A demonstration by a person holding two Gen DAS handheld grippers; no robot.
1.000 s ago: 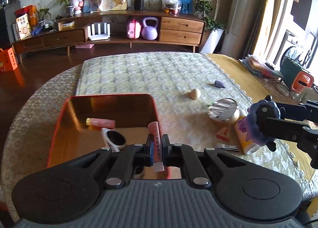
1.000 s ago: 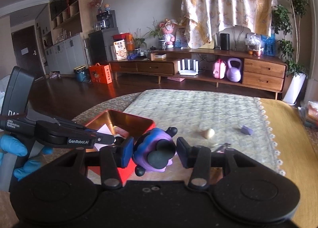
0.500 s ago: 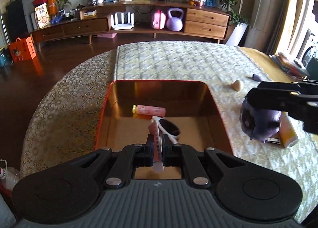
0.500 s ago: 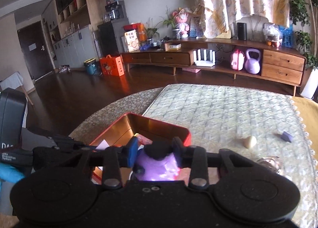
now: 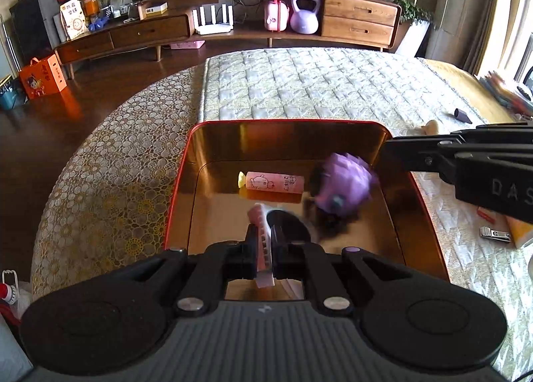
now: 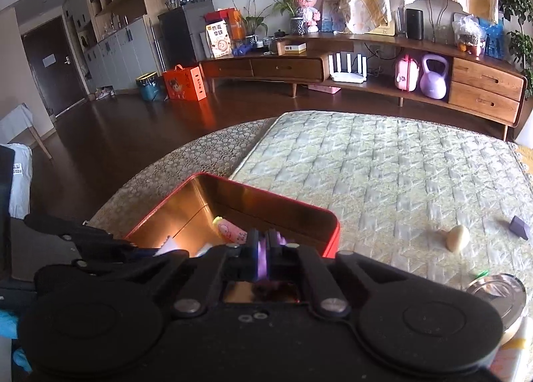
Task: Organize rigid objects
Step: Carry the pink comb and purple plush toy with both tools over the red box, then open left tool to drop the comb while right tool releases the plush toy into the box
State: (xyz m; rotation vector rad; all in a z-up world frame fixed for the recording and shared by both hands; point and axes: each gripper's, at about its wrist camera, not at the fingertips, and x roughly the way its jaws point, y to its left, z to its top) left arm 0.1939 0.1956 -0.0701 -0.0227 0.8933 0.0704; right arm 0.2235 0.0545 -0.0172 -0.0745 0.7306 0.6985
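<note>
A red tin box [image 5: 180, 182] with a shiny gold inside sits on the table; its far corner shows in the right wrist view [image 6: 333, 222]. My left gripper [image 5: 264, 242] is shut on a pink tube [image 5: 263, 248] above the box's near side. A pink bottle [image 5: 274, 182] and a dark-lensed object [image 5: 286, 222] lie inside. The purple toy [image 5: 343, 185], blurred, is over the box's right part below my right gripper's fingers [image 5: 433, 148]. In the right wrist view my right gripper [image 6: 263, 248] has its fingers almost together with a purple sliver [image 6: 262, 260] between them.
On the quilted cloth right of the box lie a nail clipper [image 5: 494, 234], a beige egg-shaped piece [image 6: 458, 238], a small purple block [image 6: 519, 227] and a round metal lid [image 6: 496, 288]. A wooden sideboard stands beyond the table.
Both grippers moved over the box. My right gripper carried the purple toy from the table's right side to above the box's right part, and its fingers closed nearer together.
</note>
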